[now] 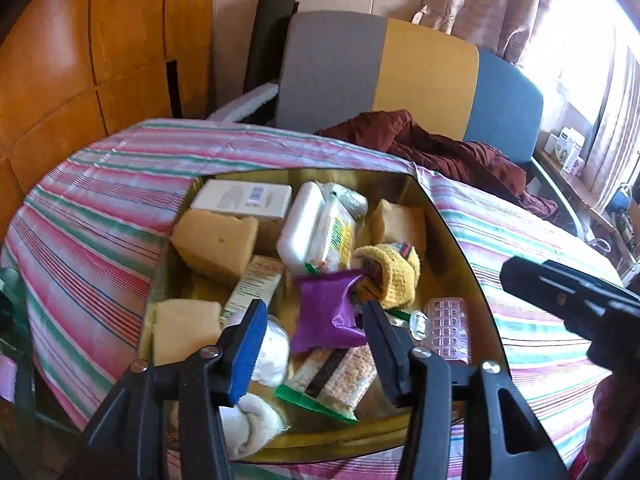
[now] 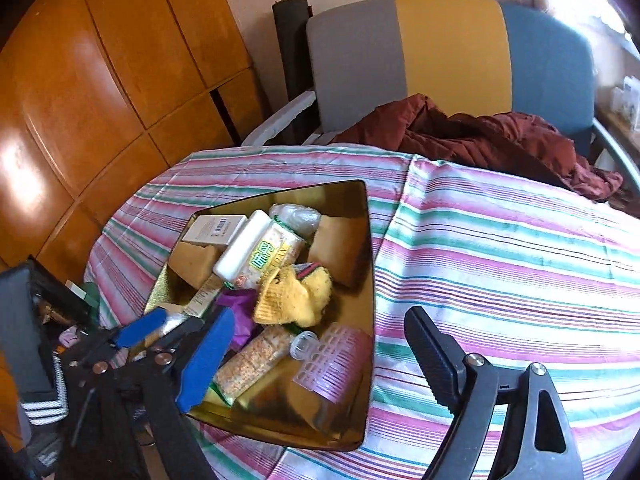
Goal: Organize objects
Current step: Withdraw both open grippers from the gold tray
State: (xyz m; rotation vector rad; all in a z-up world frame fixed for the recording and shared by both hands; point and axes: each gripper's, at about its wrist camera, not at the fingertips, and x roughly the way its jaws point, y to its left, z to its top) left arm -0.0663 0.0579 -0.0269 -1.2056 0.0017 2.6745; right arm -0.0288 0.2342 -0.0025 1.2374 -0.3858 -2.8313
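Though spread wide, left gripper (image 1: 316,336) half hiding purple packet (image 1: 326,316); right gripper (image 2: 316,354) likewise parted, empty.

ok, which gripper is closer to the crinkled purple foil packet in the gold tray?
Left. The left gripper hangs open with the crinkled purple foil packet between its fingers. The right gripper is open too, off to the tray's right edge, over the pink roller and striped cloth.

3 sponges (image 1: 216,240), 2 cracker pkts (image 1: 334,236), 1 purple wrapper (image 1: 326,312), 1 roller (image 1: 448,330).

Glossy gold metal tin (image 1: 452,216), crinkly purple foil wrapper (image 1: 326,312) between matt black plastic fingers (image 1: 384,348), striped cloth (image 1: 100,200) beneath.
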